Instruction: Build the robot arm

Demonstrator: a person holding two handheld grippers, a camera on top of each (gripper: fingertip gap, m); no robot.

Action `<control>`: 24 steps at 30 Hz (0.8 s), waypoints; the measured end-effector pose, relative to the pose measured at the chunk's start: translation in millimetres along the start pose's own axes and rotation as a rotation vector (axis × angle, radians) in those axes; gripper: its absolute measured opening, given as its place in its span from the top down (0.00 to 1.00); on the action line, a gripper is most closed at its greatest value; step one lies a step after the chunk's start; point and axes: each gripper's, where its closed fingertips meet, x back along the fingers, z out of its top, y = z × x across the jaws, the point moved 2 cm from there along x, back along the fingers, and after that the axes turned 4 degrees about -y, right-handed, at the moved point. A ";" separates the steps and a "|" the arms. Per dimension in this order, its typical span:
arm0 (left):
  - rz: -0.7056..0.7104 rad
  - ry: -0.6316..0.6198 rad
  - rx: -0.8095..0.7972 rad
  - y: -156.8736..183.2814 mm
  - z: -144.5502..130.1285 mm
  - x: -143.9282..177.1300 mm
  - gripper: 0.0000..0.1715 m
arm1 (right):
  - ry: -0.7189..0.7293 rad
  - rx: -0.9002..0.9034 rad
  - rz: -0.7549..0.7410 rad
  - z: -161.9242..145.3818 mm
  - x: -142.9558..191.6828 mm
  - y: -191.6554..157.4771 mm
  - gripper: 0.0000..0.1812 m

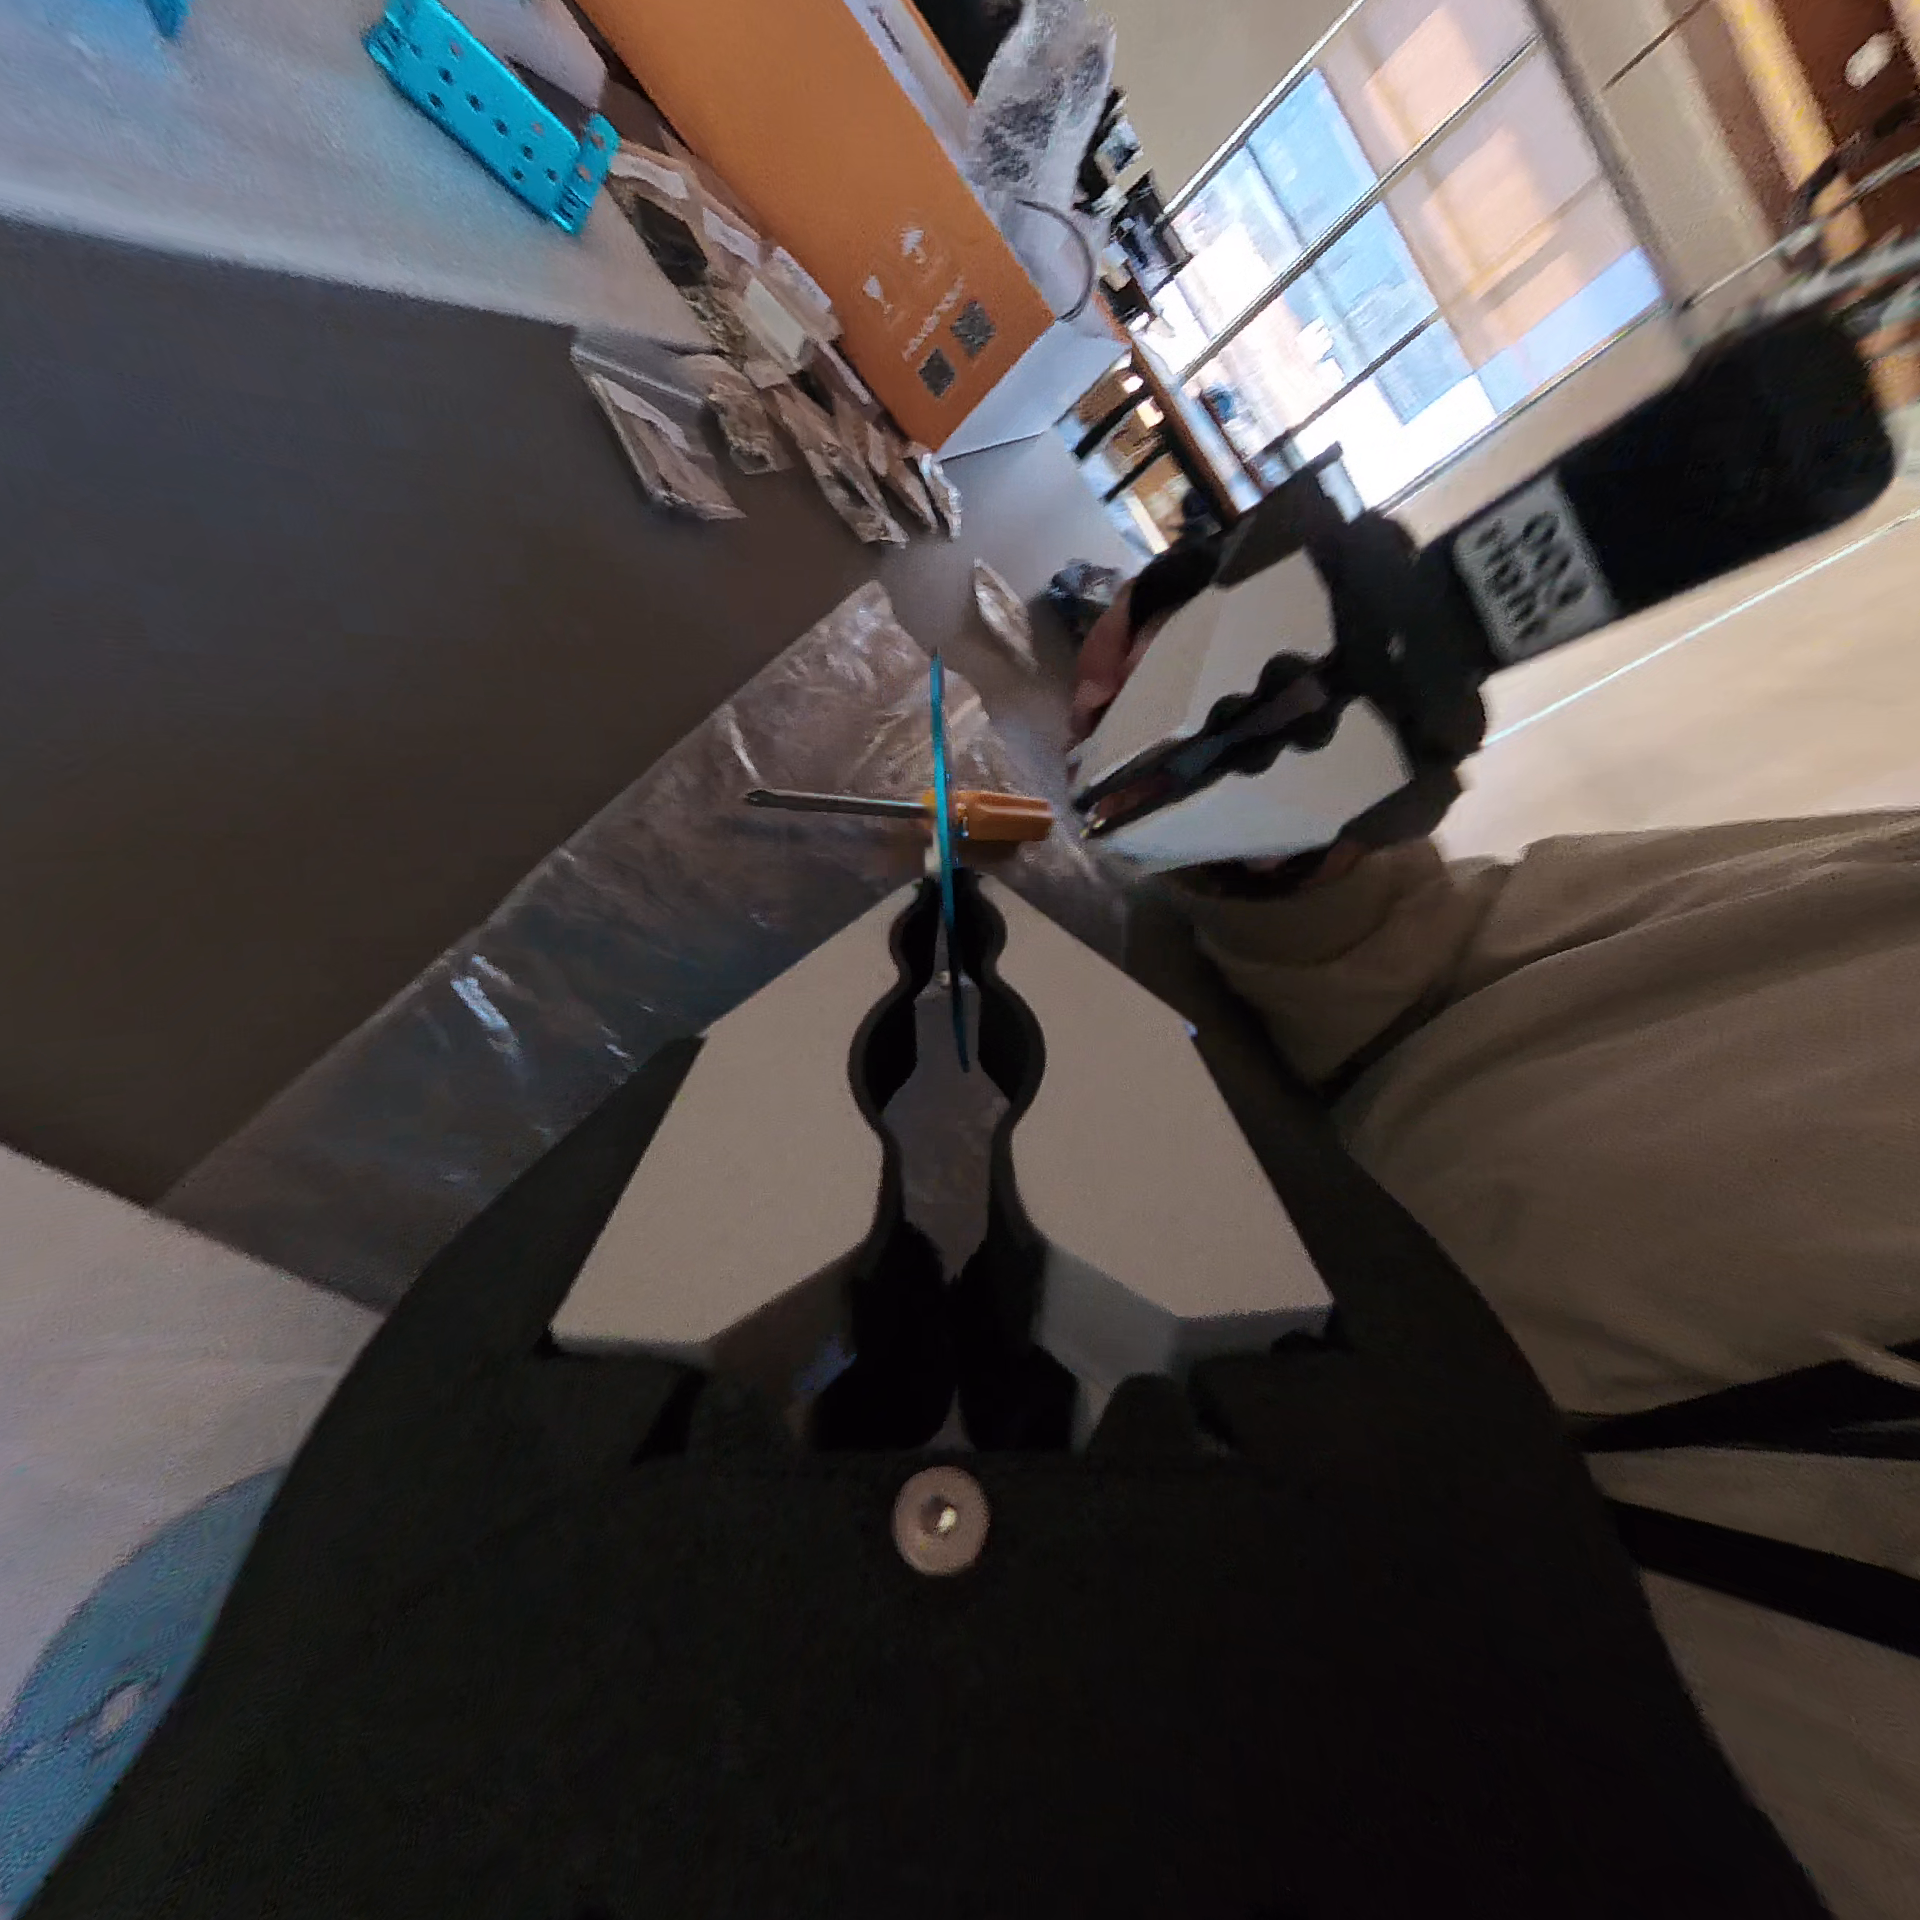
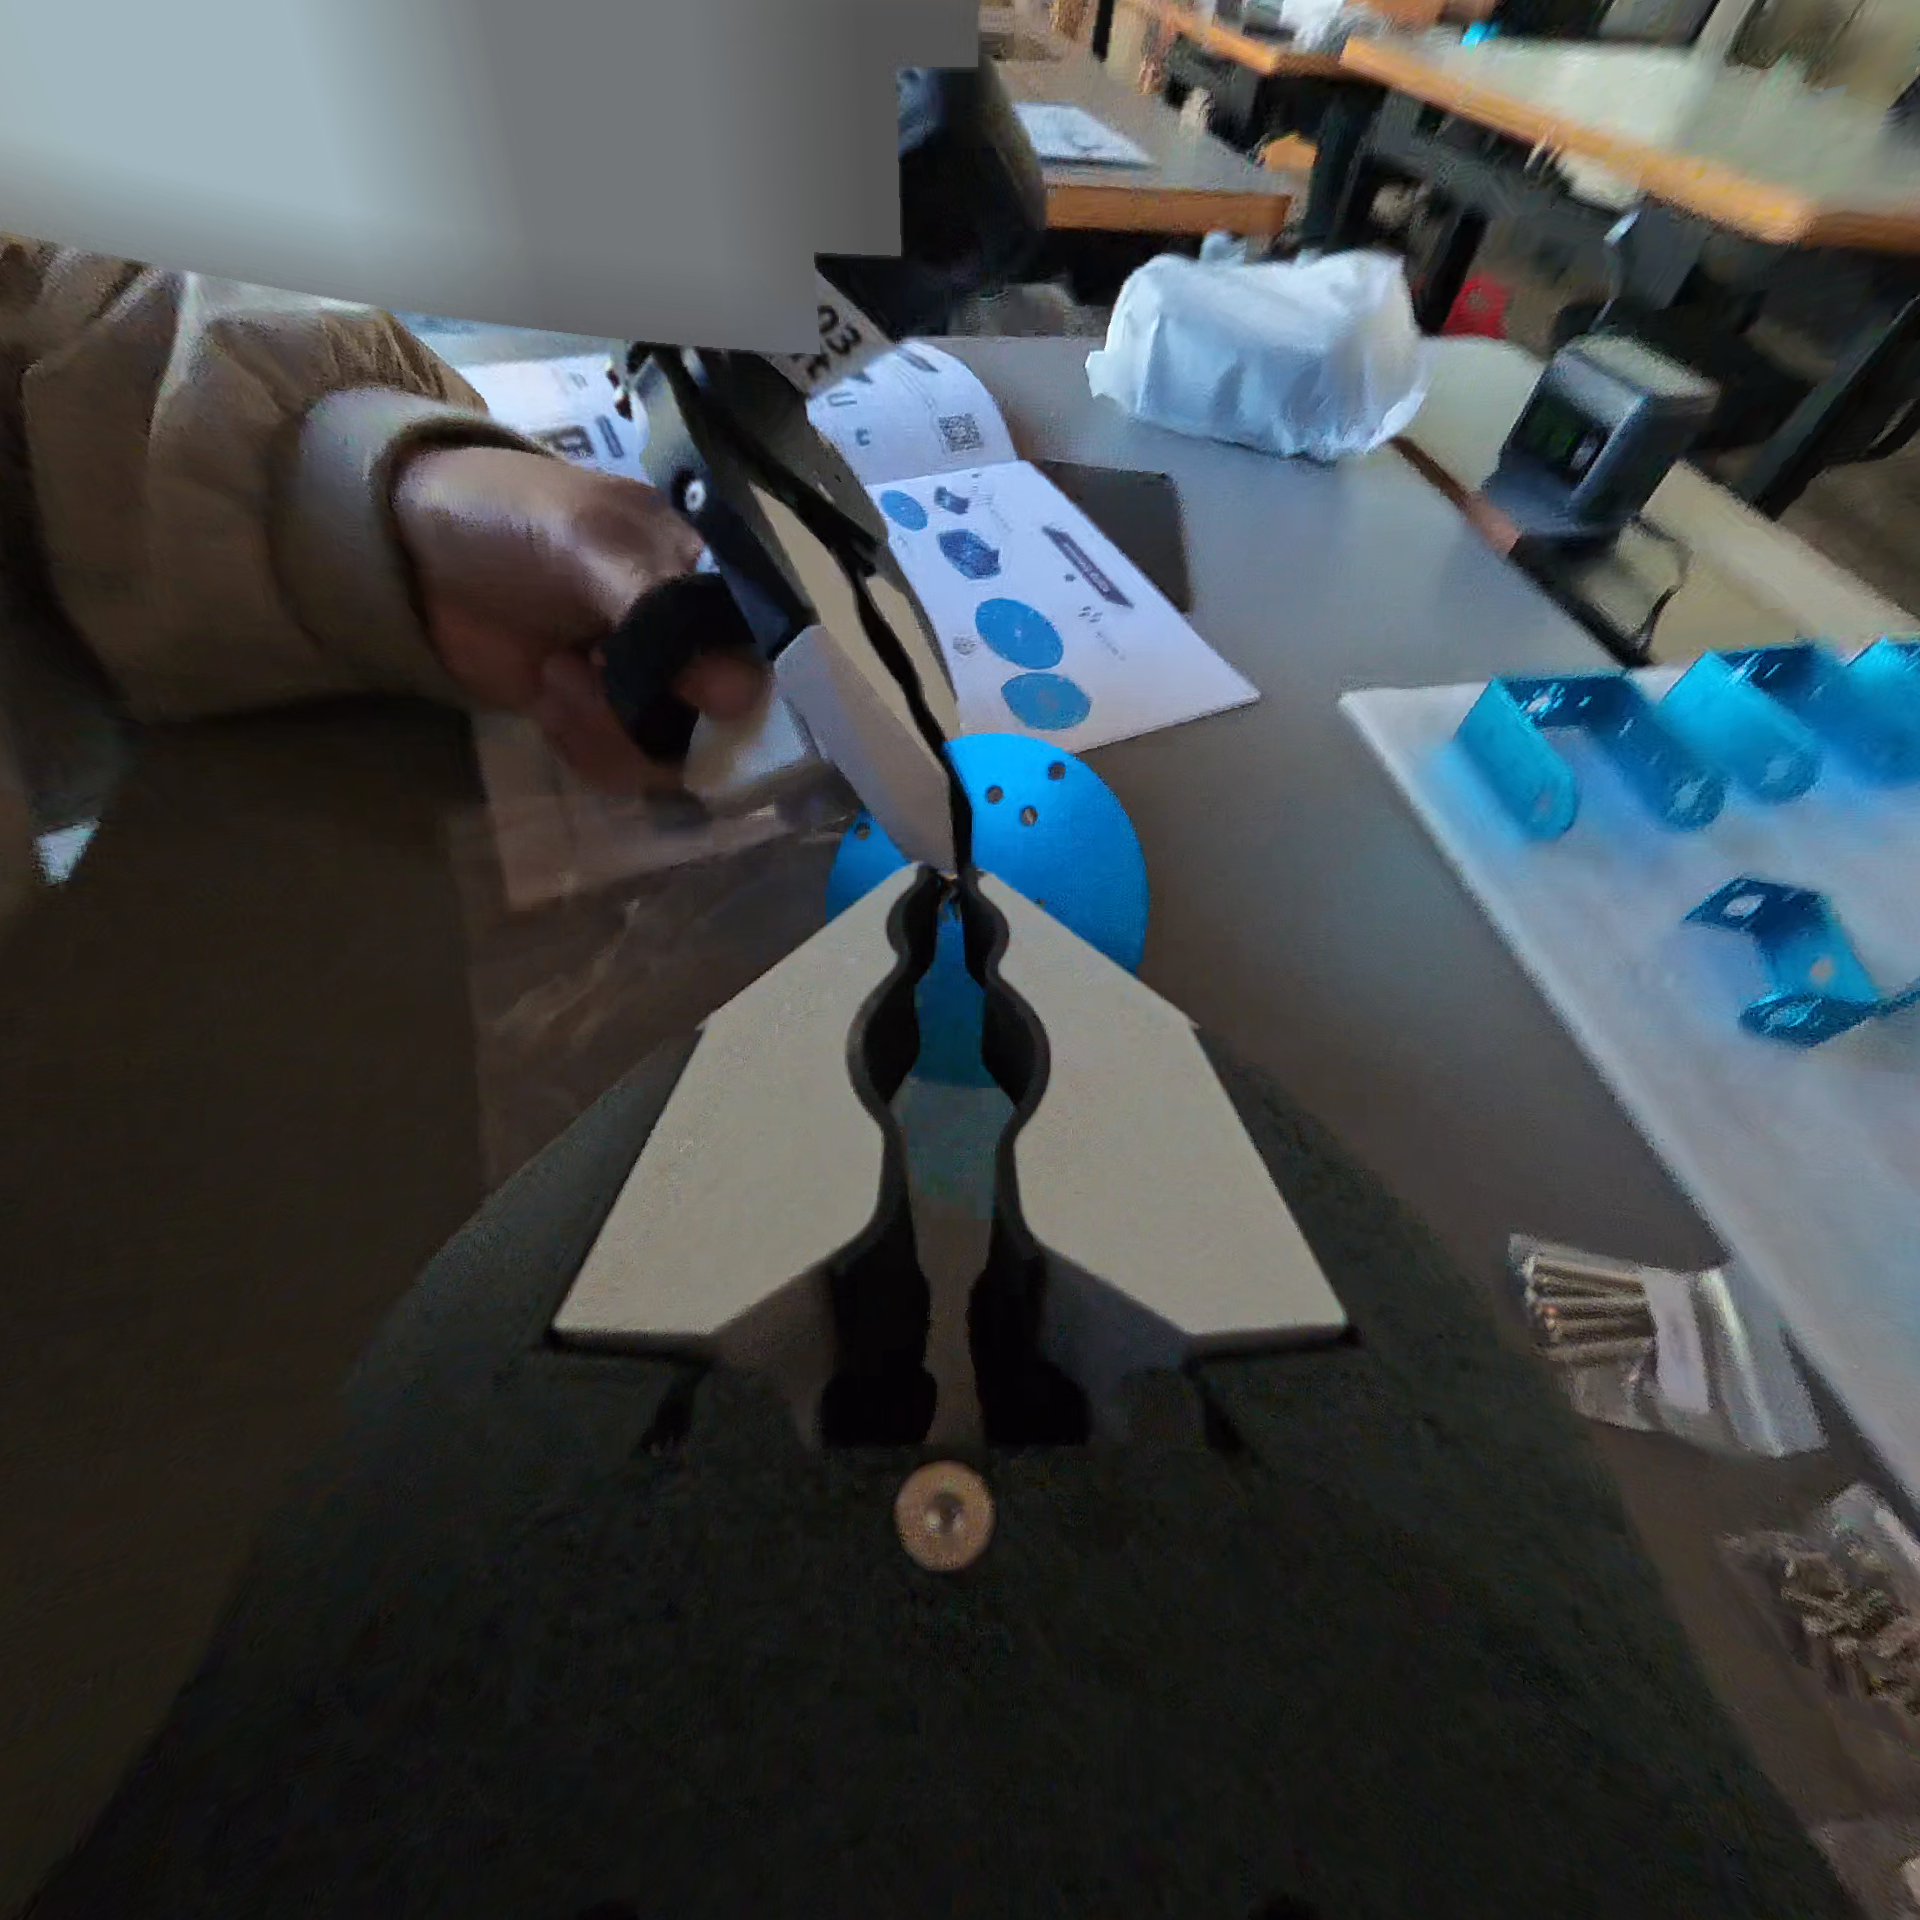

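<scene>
My left gripper (image 1: 948, 883) is shut on a thin blue round disc (image 1: 940, 748), seen edge-on and held upright above the dark table. A brass standoff (image 1: 997, 816) with a thin screw shaft sticks through the disc. My right gripper (image 1: 1086, 819) comes in from the right, jaws closed, tips right at the standoff's free end. I cannot tell whether it pinches it. In the right wrist view my right gripper (image 2: 948, 883) meets the left gripper (image 2: 940, 857) in front of the disc's perforated blue face (image 2: 1049, 842). A person's hand (image 2: 540, 582) holds the left gripper.
A clear plastic sheet (image 1: 582, 966) lies under the work. Blue brackets (image 2: 1662, 748) sit on a white tray (image 2: 1475, 831). Screw bags (image 2: 1652, 1340), an open instruction booklet (image 2: 1081, 603), a white plastic bag (image 2: 1257, 353), an orange box (image 1: 831, 177), a blue perforated plate (image 1: 488, 125) and part bags (image 1: 748, 416) surround it. My left and right fingertips are right by each other.
</scene>
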 end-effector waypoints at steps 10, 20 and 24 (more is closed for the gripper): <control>-0.076 0.022 0.030 11.1 1.7 0.5 0.98 | 0.000 0.265 -0.213 2.9 -14.5 -6.8 0.99; -0.041 0.003 0.016 3.8 -1.0 0.5 0.98 | -0.031 0.179 -0.167 -8.2 -20.3 -6.9 0.98; -0.050 0.001 0.023 4.3 -1.4 -0.3 0.98 | -0.040 0.201 -0.172 -10.2 -19.6 -7.4 0.98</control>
